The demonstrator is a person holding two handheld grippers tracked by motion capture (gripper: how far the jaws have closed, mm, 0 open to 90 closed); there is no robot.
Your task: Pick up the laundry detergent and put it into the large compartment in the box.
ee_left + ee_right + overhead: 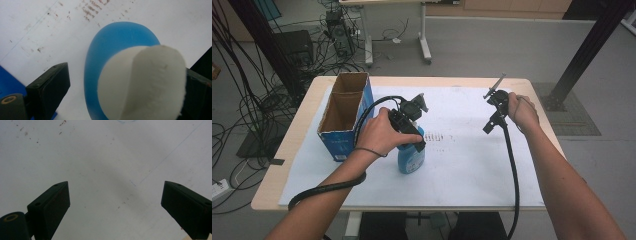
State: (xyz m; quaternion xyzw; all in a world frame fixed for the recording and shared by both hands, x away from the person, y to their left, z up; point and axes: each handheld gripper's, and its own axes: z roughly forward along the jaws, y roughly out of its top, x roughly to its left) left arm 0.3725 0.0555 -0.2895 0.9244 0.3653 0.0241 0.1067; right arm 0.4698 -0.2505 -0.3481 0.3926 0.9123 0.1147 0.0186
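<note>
High view: the left gripper's fingers (412, 132) sit over a blue bottle (411, 156) standing on the counter's white sheet (462, 165), beside an open blue carton (343, 112); cables litter the floor.

Left gripper view: the fingers are apart around the bottle's white cap (150, 85); contact unclear.

Right gripper view: the fingers (115, 207) are spread wide above bare, speckled sheet. No writing is readable.

Open cardboard box (346, 114) on white paper sheet (472, 165)

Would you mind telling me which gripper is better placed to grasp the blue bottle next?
Left. The left gripper is directly over the blue bottle, its open jaws flanking the white cap. The right gripper hangs open over bare white paper, well away from it.
</note>
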